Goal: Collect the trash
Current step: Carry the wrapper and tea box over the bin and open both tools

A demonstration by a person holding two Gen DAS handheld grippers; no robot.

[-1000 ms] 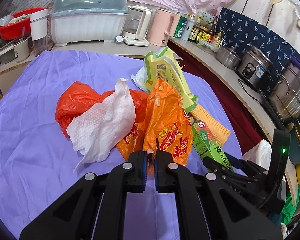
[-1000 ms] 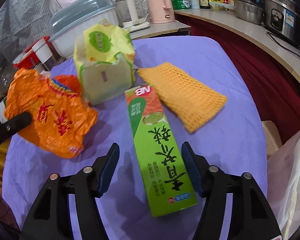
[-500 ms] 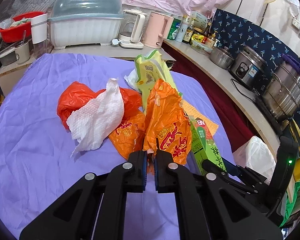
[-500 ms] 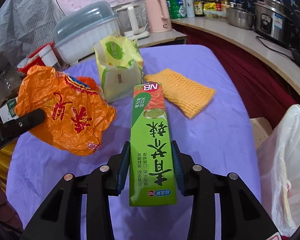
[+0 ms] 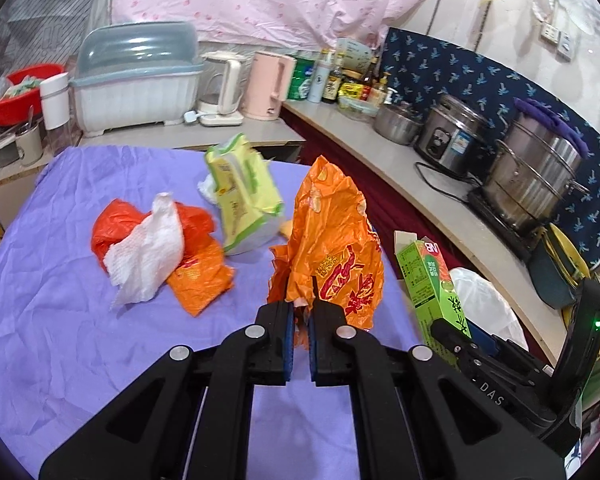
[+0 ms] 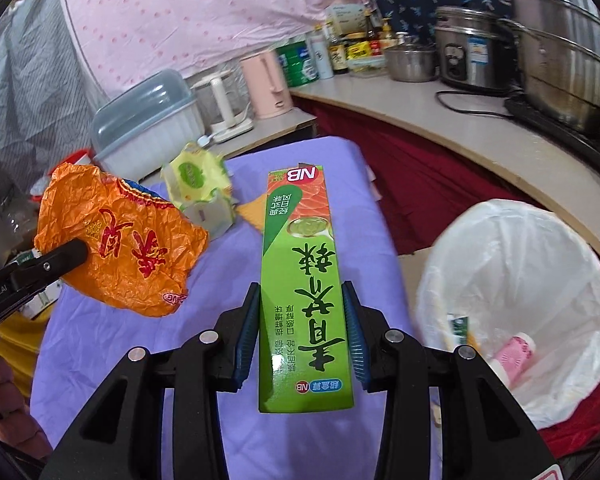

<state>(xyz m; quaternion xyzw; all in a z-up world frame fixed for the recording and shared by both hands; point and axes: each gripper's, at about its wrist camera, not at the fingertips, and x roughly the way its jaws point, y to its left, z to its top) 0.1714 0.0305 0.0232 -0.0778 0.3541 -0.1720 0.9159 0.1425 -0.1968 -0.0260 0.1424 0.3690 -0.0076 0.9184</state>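
Note:
My left gripper (image 5: 299, 312) is shut on a crumpled orange wrapper (image 5: 336, 244) and holds it above the purple table (image 5: 60, 320). The wrapper also shows at the left of the right wrist view (image 6: 120, 240). My right gripper (image 6: 300, 320) is shut on a long green carton (image 6: 304, 272), lifted off the table; the carton also shows in the left wrist view (image 5: 432, 280). A white-lined trash bin (image 6: 520, 280) stands to the right of the table, with some trash inside.
On the table lie a red bag (image 5: 116, 224), a white paper towel (image 5: 148, 248), a second orange wrapper (image 5: 200, 276), a yellow-green pack (image 5: 240, 196) and an orange net (image 6: 252, 212). Pots and bottles line the counter (image 5: 400, 168) at the right.
My right gripper closed on the green carton and lifted it toward the bin side. My left gripper raised the orange wrapper off the pile and moved right.

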